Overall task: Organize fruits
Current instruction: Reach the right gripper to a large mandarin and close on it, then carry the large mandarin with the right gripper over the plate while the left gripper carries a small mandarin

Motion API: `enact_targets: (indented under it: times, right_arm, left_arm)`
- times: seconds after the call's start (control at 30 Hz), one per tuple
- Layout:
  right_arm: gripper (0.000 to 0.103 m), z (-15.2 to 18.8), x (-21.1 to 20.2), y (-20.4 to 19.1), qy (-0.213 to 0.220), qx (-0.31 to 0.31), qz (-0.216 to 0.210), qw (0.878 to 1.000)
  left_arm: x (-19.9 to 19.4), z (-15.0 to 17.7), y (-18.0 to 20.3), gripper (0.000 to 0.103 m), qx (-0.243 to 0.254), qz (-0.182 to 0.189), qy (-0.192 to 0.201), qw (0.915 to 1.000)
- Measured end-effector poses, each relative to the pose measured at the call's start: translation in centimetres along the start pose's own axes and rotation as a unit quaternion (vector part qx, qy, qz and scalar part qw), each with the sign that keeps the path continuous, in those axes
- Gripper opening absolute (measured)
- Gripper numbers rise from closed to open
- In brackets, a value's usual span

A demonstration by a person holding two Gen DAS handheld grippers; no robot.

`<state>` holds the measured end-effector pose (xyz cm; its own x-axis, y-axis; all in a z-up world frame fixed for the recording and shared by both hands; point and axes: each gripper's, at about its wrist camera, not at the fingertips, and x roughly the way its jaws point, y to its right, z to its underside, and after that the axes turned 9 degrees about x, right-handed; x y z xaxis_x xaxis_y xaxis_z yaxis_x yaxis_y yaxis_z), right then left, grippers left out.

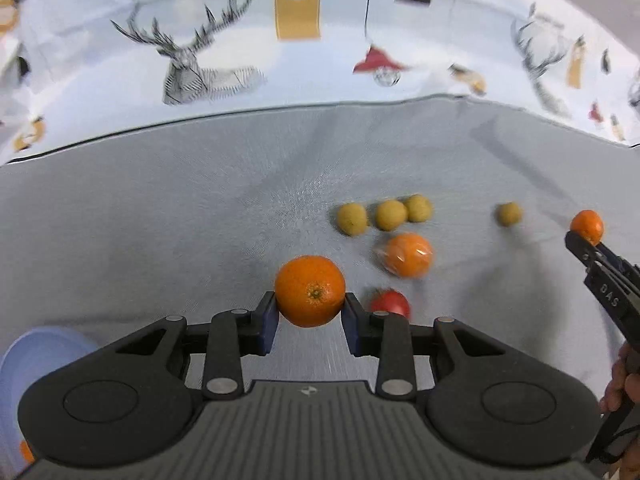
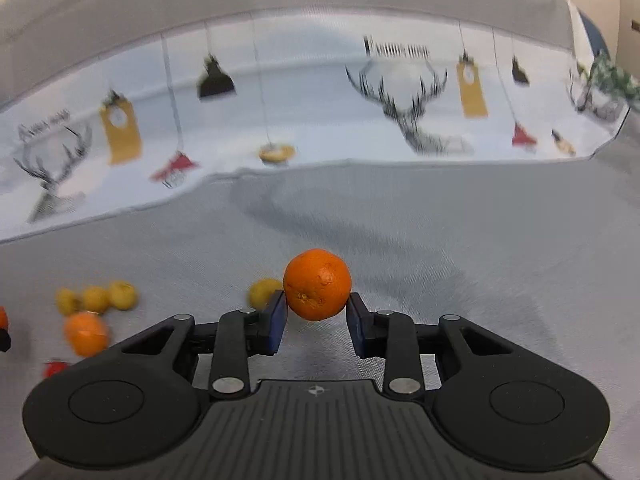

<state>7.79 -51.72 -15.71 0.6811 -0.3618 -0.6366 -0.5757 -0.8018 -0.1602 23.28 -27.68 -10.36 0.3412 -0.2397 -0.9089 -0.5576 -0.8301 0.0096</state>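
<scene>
Oranges [image 1: 310,291] [image 2: 317,284] clamped in left gripper [image 1: 310,312] and right gripper [image 2: 317,312], yellow fruits [image 1: 351,219] nearby

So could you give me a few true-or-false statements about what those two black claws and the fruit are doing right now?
1. The left gripper holds a round orange fruit. True.
2. The right gripper is empty. False: it grips another orange fruit.
3. Four small yellow-green round fruits lie on the grey cloth. True.
4. The red fruit sits inside the pale blue bowl. False: it lies on the cloth.
</scene>
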Motion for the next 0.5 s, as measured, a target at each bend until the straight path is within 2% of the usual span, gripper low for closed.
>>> enact_targets:
  times: [0.23,0.5]
  right_arm:
    - [0.034,-0.5,-10.2,-2.4,0.042,-0.009,-0.064,0.997]
    - [0.034,1.7,-20.4,-8.2,0.036,-0.039,-0.164,0.985]
  left_arm:
    - [-10.5,5.4,-0.9,0.038,-0.025,0.003,0.041,0.9988]
    - [-19.8,13.1,-5.1,0.038,-0.059,-0.035,0.061,0.9958]
